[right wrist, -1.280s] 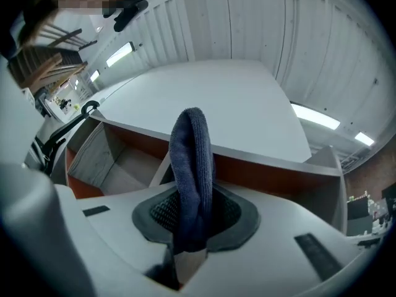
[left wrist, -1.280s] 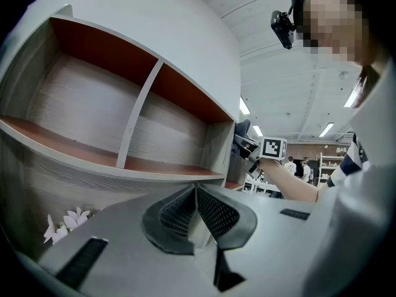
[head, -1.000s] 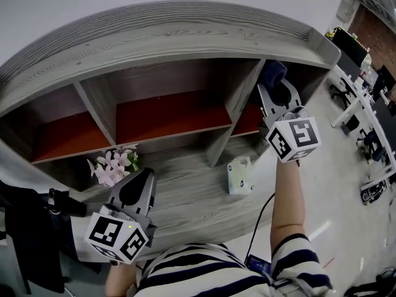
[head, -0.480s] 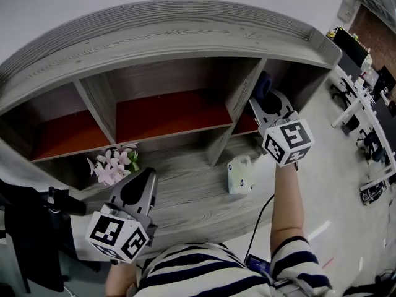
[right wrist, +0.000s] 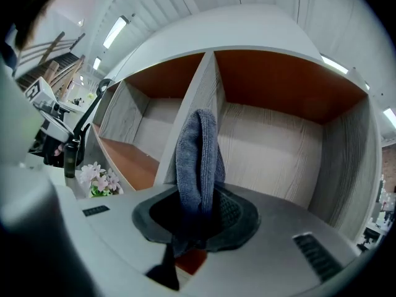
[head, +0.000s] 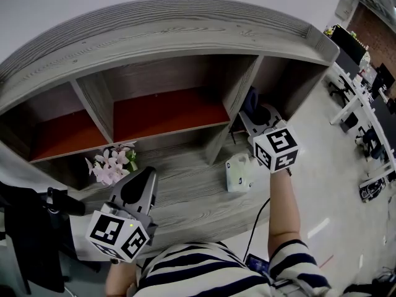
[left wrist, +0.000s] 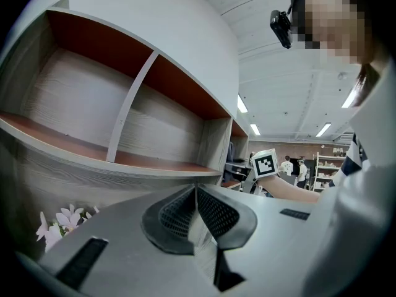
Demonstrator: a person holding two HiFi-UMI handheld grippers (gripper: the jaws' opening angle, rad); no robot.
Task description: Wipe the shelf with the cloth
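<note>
Cloth [right wrist: 197,156] in the right gripper [right wrist: 199,218], before the shelf [right wrist: 272,147].

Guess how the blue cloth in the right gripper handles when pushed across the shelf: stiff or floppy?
Probably floppy: the cloth sticks out in soft folds from the right gripper, shut on it. Likely light: a narrow pinch holds it. Its fuzzy weave may drag and bunch on the shelf rather than slide.

An open-plan office: white desks [head: 351,107] with monitors [head: 383,78], long strip lights [left wrist: 325,130] overhead.
</note>
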